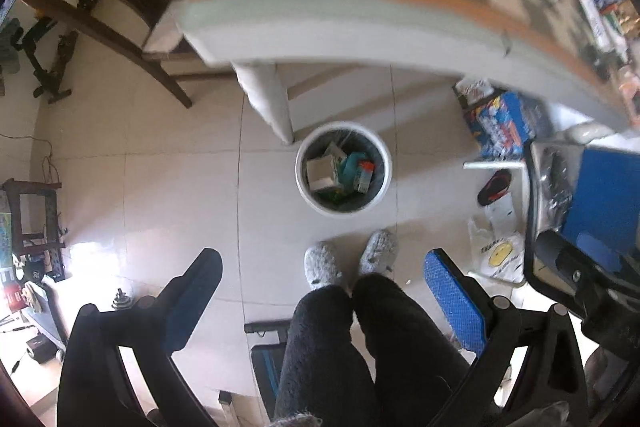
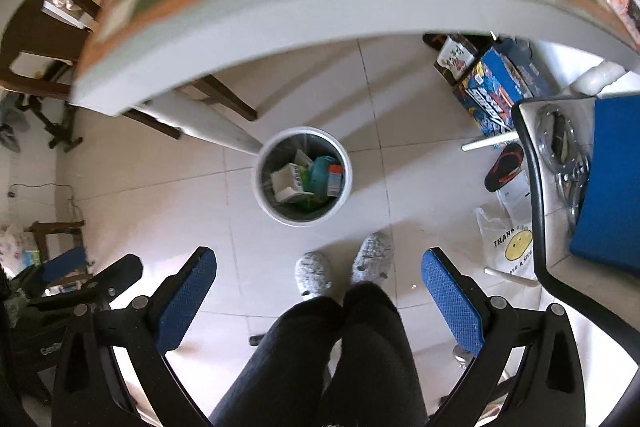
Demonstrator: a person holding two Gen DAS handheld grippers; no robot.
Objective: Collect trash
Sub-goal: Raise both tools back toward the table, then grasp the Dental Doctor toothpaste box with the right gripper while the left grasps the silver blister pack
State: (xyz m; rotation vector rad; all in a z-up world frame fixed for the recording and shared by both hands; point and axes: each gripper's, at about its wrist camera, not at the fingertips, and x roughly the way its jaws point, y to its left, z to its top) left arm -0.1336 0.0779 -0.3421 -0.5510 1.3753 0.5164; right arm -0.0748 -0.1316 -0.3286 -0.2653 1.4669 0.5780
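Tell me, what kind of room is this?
Probably a lived-in home, maybe a dining room: a table with a checkered cloth, a wooden chair, a white trash bin on the tiled floor, and someone's fuzzy slippers.

left wrist: high, facing floor | right wrist: same | shared: trash bin (image 1: 343,169) (image 2: 303,175)

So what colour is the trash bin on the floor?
White trash bin with a grey liner, clearest in the right wrist view.
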